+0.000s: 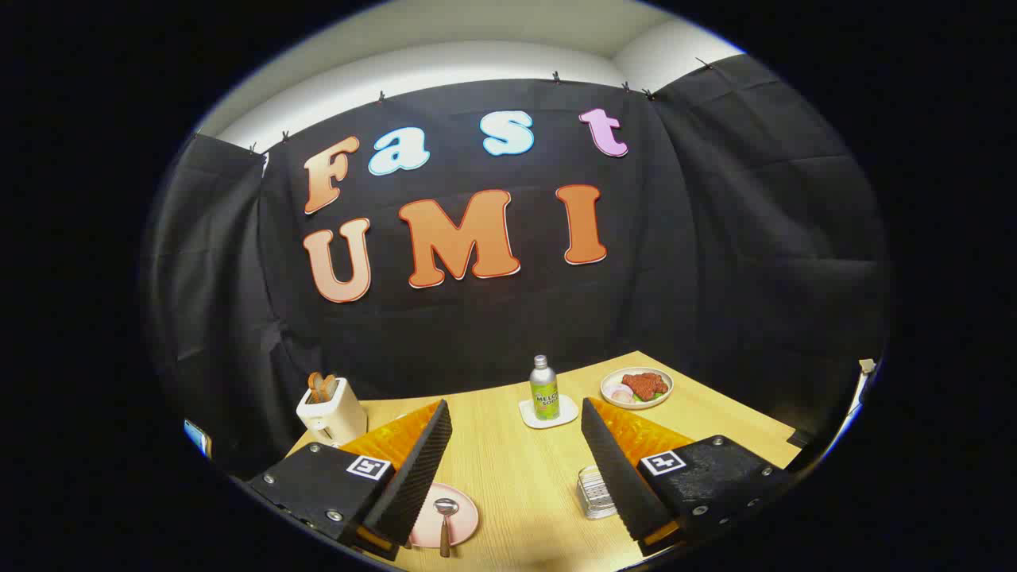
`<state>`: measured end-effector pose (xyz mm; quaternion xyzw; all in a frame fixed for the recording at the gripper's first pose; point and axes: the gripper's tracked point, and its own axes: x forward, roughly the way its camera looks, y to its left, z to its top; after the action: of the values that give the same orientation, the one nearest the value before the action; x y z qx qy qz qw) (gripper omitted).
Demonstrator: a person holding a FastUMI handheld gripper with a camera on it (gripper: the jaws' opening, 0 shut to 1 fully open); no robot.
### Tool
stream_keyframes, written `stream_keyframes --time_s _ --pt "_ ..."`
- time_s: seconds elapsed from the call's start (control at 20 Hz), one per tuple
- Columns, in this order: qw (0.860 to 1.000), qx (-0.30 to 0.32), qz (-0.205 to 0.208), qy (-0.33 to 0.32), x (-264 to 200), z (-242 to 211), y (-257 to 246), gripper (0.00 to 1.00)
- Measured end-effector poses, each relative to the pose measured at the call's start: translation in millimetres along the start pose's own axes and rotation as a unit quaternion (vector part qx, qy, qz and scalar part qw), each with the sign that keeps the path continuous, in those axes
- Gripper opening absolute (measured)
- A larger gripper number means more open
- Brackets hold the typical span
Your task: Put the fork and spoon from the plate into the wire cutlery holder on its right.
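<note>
Spoon on plate, claw wide apart above, empty

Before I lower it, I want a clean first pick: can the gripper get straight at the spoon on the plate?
Probably yes. The gripper has its jaws wide open and empty, and the spoon lies uncovered on the pink plate, beside the left jaw, nothing over it.

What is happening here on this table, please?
A person holds a gripper above a wooden table, its fingers open and holding nothing. A spoon lies on the pink plate near the left finger. The wire cutlery holder stands by the right finger. Nothing has been picked up yet.
</note>
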<state>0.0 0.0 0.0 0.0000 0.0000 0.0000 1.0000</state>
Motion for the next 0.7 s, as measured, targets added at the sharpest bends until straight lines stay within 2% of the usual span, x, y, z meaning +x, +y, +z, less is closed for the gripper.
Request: stream_keyframes --time_s 0.45,0.7 --pt "1.000 0.000 0.017 0.017 4 -9 20 0.98" --pt "1.000 -0.014 0.012 0.025 5 -15 19 0.98"
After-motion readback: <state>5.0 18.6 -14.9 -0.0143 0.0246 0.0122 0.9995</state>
